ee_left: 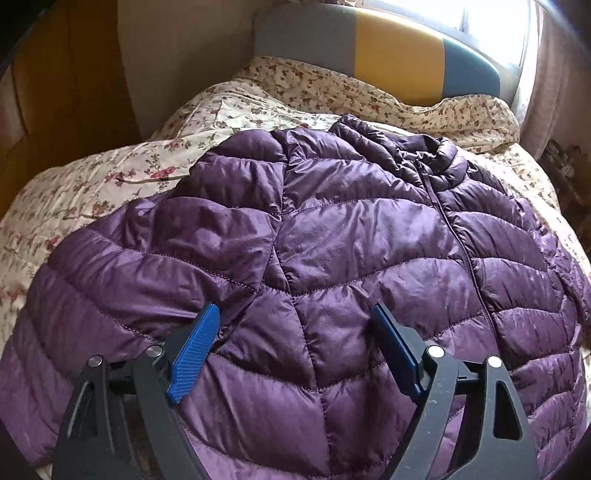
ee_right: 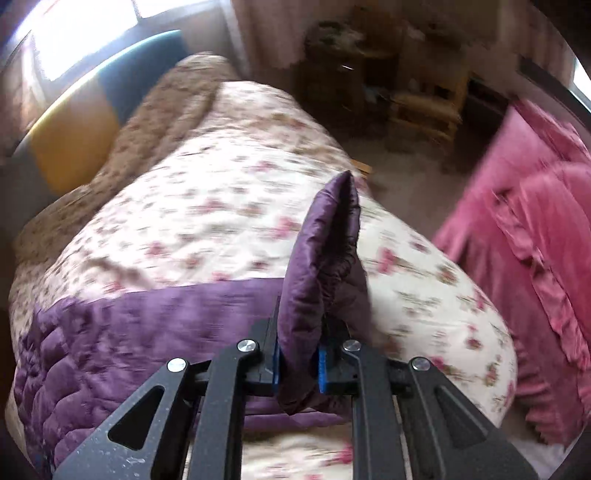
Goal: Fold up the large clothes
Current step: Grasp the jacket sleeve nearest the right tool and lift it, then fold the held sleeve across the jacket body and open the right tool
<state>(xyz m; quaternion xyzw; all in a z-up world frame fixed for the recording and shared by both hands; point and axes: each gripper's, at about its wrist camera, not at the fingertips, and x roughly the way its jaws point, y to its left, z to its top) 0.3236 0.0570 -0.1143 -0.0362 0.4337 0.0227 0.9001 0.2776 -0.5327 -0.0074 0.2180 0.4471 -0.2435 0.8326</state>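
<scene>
That purple puffer jacket (ee_left: 332, 236) is lying spread out, front up and zipped, across the bed (ee_left: 92, 192), and it's looking like classic down stuff: super light, squishy, and that shiny shell is probably going to be slippery as anything. I'm guessing pinching a fat quilted panel just lets it squirt out, so seams, hems and cuffs seem like the places to grab.

The right tongs (ee_right: 299, 365) are clenching a bunched bit of the jacket (looks like a sleeve end or a hem corner, can't say which), and the fabric is sticking up past the tips. The left tongs (ee_left: 295, 347) are hanging wide apart over the lower front panel, not gripping anything.

The floral quilt (ee_right: 221, 177) under it is soft and lumpy, so it's not giving crisp creases the way a hard surface would. Around it, a grey, yellow and teal headboard (ee_left: 399, 48) is sitting under a bright window (ee_left: 461, 18), and something pink and ruffled (ee_right: 535, 221) is draping off to the right.
</scene>
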